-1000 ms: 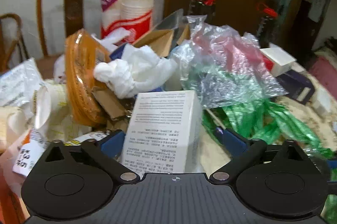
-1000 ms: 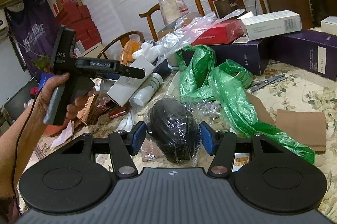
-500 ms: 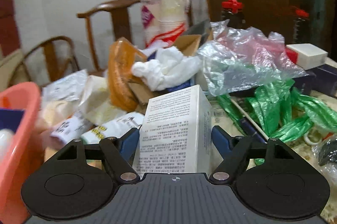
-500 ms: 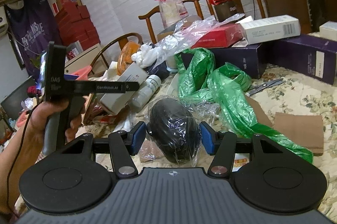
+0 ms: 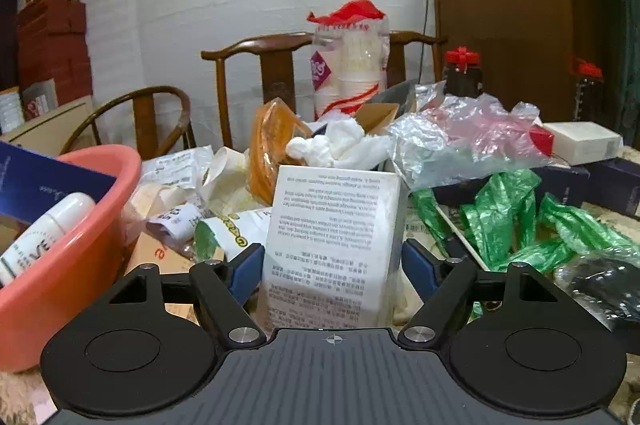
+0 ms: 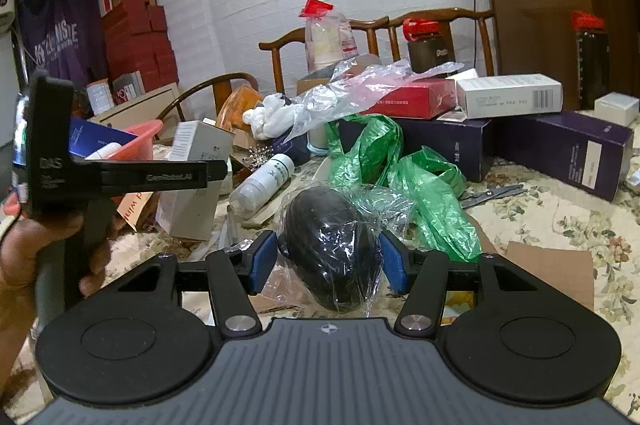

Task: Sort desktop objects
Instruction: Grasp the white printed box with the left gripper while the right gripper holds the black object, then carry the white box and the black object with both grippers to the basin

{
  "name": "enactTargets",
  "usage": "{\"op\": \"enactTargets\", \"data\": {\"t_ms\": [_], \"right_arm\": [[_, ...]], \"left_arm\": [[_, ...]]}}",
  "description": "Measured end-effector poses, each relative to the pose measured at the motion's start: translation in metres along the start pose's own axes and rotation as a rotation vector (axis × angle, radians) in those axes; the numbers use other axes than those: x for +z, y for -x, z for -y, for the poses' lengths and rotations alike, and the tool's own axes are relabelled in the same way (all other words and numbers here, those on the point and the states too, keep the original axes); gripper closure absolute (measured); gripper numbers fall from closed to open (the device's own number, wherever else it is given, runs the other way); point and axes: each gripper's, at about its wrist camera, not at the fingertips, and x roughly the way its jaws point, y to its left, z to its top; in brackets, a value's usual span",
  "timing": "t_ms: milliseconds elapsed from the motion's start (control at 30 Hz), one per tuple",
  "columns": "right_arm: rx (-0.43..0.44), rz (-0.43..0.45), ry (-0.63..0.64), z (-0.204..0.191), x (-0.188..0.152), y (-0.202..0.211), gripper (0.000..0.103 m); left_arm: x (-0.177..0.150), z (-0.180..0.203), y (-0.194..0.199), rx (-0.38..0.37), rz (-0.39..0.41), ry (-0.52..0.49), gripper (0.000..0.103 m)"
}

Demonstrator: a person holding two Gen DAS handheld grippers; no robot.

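Left wrist view: the left claw (image 5: 332, 267) clamps a white printed carton (image 5: 334, 245) between its blue pads, text upside down. A salmon-pink basin (image 5: 72, 249) sits just left of the claw, with a white bottle (image 5: 40, 237) inside. Right wrist view: the right claw (image 6: 328, 263) brackets a black object wrapped in clear plastic (image 6: 332, 245) on the floral worktop (image 6: 560, 225), pads close beside it; whether they touch, I cannot tell. Green plastic bags (image 6: 420, 181) lie just beyond to the right.

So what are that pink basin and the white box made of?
The basin looks like moulded plastic: smooth, slightly glossy, with a rolled rim. The box seems thin printed cardboard, matte, with sharp folded edges and small text.
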Motion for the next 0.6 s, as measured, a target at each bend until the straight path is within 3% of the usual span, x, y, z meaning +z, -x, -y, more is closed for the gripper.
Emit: {"op": "enactTargets", "data": {"t_ms": [600], "right_arm": [[0.032,0.038,0.033,-0.020,-0.001,0.009,0.042]], "left_arm": [[-0.005,-0.010,0.061,0.065,0.112,-0.009,0.028]]}}
